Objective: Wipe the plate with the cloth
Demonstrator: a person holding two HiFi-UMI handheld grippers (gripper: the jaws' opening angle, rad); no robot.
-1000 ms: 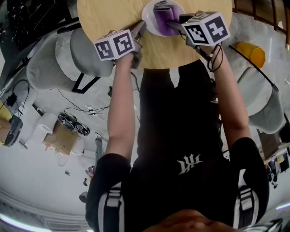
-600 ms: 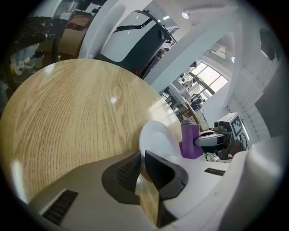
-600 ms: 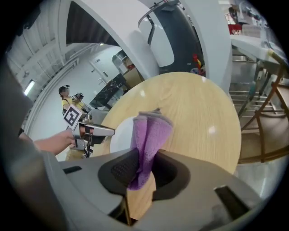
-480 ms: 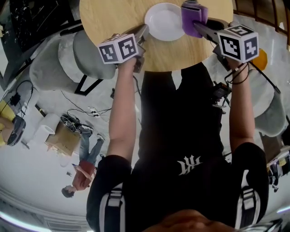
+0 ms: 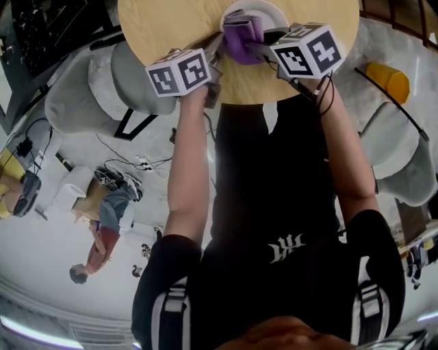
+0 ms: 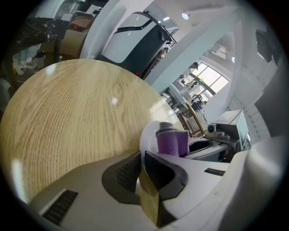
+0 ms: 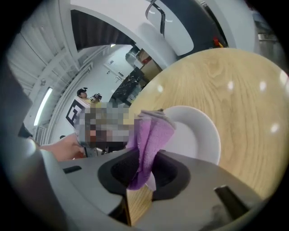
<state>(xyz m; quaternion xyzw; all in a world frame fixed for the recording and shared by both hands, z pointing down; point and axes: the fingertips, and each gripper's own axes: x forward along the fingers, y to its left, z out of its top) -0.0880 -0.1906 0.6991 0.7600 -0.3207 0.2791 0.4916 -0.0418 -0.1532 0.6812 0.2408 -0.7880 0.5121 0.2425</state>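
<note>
A white plate (image 5: 263,9) lies at the near side of a round wooden table (image 5: 164,24). My left gripper (image 5: 217,46) sits at the plate's left rim. In the left gripper view its jaws are nearly together, and the rim of the plate (image 6: 148,135) runs in between the left gripper's (image 6: 143,153) tips. My right gripper (image 7: 146,158) is shut on a folded purple cloth (image 7: 151,135). The cloth (image 5: 239,34) rests on the near left part of the plate (image 7: 194,135) and stands up beyond the left jaws (image 6: 171,142).
Grey padded chairs stand at the table's left (image 5: 116,75) and right (image 5: 397,157). A yellow object (image 5: 389,81) lies at the right. Cables and boxes (image 5: 96,198) litter the floor at the left, where a person (image 5: 102,236) is also seen.
The right gripper swung the cloth off the plate to the right, then brought it back left onto the plate. The left gripper has stayed at the rim.
</note>
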